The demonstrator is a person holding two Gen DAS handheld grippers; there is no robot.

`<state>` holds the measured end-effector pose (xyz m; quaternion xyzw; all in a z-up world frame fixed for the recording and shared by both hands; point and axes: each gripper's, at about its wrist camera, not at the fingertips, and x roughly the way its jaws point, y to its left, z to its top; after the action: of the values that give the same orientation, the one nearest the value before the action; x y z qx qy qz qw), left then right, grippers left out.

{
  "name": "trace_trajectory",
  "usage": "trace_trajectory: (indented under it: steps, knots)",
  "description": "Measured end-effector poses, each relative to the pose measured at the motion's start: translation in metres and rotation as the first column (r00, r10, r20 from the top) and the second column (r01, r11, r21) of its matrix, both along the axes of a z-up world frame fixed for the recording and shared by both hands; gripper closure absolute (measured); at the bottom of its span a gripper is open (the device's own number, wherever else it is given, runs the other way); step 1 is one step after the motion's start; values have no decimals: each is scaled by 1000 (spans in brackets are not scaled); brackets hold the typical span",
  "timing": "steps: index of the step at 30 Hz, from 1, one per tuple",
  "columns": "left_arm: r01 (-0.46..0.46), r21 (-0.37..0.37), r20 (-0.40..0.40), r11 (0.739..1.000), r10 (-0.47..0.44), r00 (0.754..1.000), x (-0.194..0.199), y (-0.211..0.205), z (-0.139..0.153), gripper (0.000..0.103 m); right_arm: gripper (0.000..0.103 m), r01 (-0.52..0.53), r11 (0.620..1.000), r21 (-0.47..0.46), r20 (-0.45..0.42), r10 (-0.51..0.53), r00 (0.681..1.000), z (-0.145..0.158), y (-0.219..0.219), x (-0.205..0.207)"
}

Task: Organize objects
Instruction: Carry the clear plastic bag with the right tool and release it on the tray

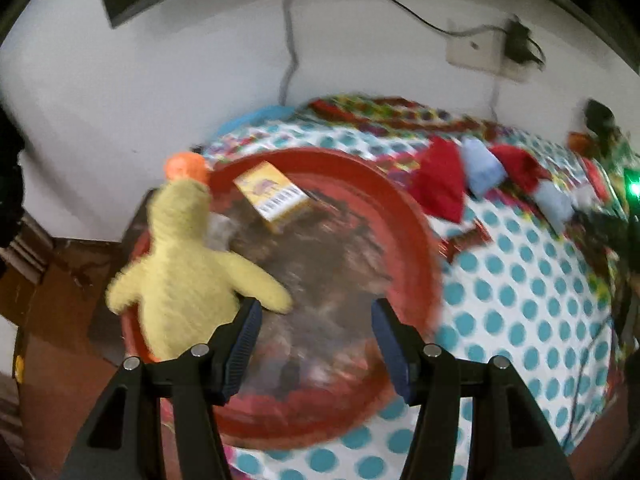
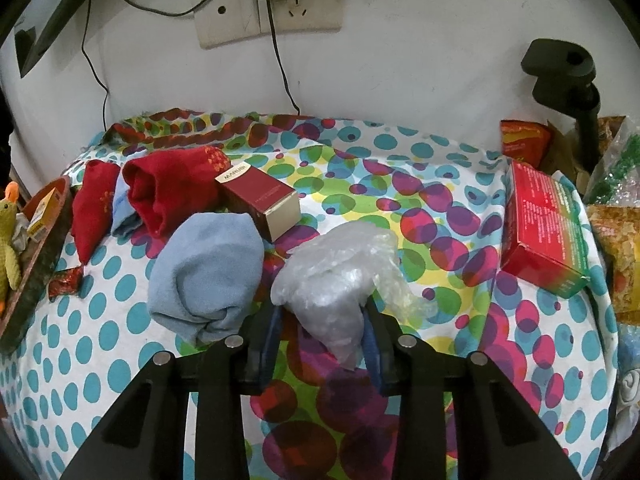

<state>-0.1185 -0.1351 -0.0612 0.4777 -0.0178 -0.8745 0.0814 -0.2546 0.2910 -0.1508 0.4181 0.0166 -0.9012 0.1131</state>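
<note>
A round red tray [image 1: 404, 216] is seen from the left wrist camera, resting on a table covered with a spotted cloth [image 1: 516, 304]. This view is blurred, so fine detail is uncertain. The left gripper [image 1: 316, 312] is held above the near part of the tray with its jaws spread wide and nothing between them. A yellow knitted duck [image 1: 188, 264] with an orange beak lies over the tray's left rim, its wing just beside the left finger. A small yellow box [image 1: 274, 196] with a barcode lies inside the tray toward its far side.

To the right of the tray, on the cloth, red socks [image 2: 168, 192] and a folded blue cloth [image 2: 208, 272] are seen in the right wrist view, with a dark red carton [image 2: 260, 204] lying just beyond the blue cloth. A small red wrapper [image 2: 64, 282] lies on the cloth close to the tray's edge.

Further right of the tray, the right gripper [image 2: 320, 320] is closed around a crumpled clear plastic bag [image 2: 336, 276], which is pinched between the blue pads. A flat red box [image 2: 544, 232] lies well to the right, near snack packets [image 2: 616, 256] at the table's edge. A wall socket [image 2: 272, 16] with plugs is mounted on the white wall behind the table.
</note>
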Motion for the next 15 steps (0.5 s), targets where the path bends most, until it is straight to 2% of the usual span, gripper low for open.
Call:
trace_trajectory:
  steps: [5,10,15]
  knots:
    - [6,123,31,992,-10,999,9,21,-21,44,70,16,1000,4,-31,-16,999,3,13,3]
    - [35,61,12,998,-36,999,20,42,-22,44,70,21,1000,7,-38,-21,999,4,27,1]
    - [46,86,1,995,-47,999,36,51,-24,44,70,35,999,28,-48,-33,998,4,35,-1]
